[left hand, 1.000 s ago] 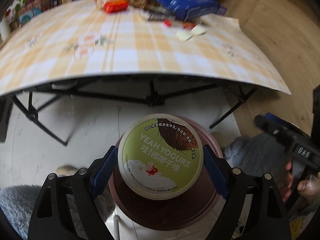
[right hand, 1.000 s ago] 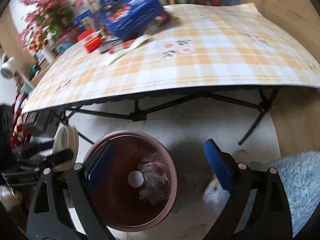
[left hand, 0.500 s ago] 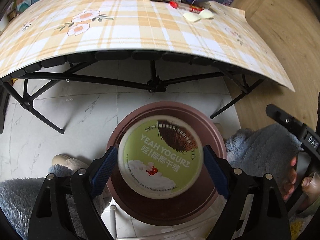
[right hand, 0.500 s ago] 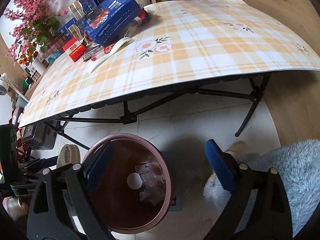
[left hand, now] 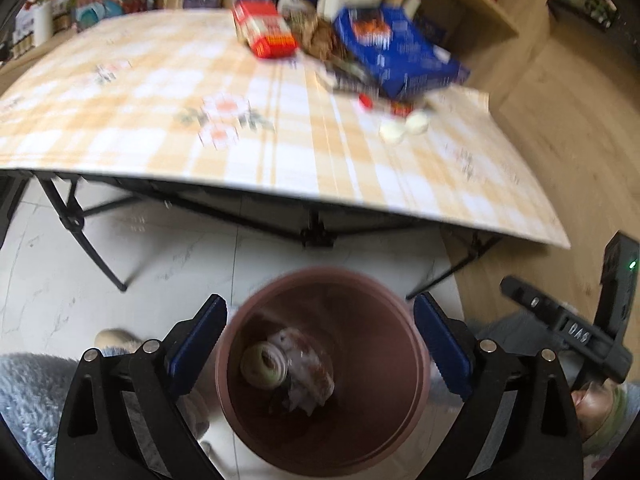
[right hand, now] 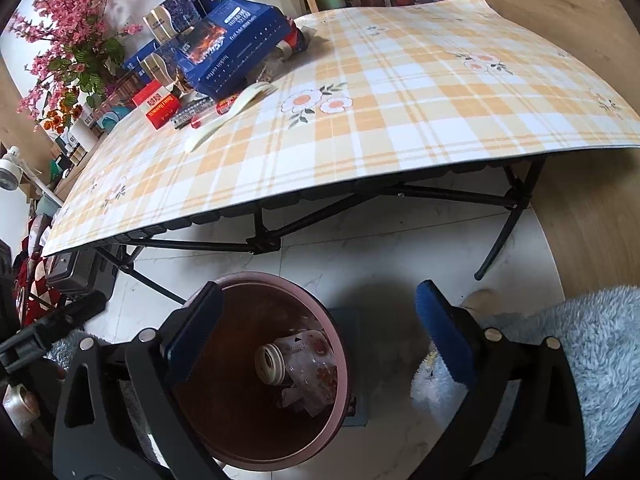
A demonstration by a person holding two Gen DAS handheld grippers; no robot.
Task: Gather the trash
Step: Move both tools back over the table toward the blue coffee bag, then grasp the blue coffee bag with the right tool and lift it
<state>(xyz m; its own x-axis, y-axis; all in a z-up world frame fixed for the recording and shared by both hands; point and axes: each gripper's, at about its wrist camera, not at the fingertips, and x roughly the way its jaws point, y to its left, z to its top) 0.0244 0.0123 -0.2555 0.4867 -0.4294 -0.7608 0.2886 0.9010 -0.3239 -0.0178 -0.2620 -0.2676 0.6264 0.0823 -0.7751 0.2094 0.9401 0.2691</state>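
1. Left gripper (left hand: 320,344): fingers (left hand: 198,344) spread wide, grasping nothing, poised above the bin mouth, one on each side of the rim.
2. Right gripper (right hand: 320,336): fingers (right hand: 444,340) likewise parted and bare; the left one overlaps the bin rim, the right one hangs over open floor.
3. Bin (left hand: 394,400): round, reddish-brown, standing on the floor below and between the left gripper's fingers.
4. Yogurt cup (right hand: 271,364): pale, lying on its side at the bottom of the bin, touching a crumpled clear wrapper (right hand: 316,372).
5. Table (right hand: 400,112): folding, black legs, yellow-and-white plaid cloth with flower prints; ahead of both pairs of fingers.
6. Table goods, far from the fingers: blue box (right hand: 236,52), red carton (right hand: 160,110), and a pale strip (right hand: 224,118) nearest the table edge.
7. Floor (right hand: 360,248): white marble-look tile; wood flooring (left hand: 560,128) beyond the table's right end.
8. Fluffy grey-blue fabric (right hand: 592,344) right of the right gripper's fingers.
9. Pink blossom branches (right hand: 60,28) behind the table's far left corner.
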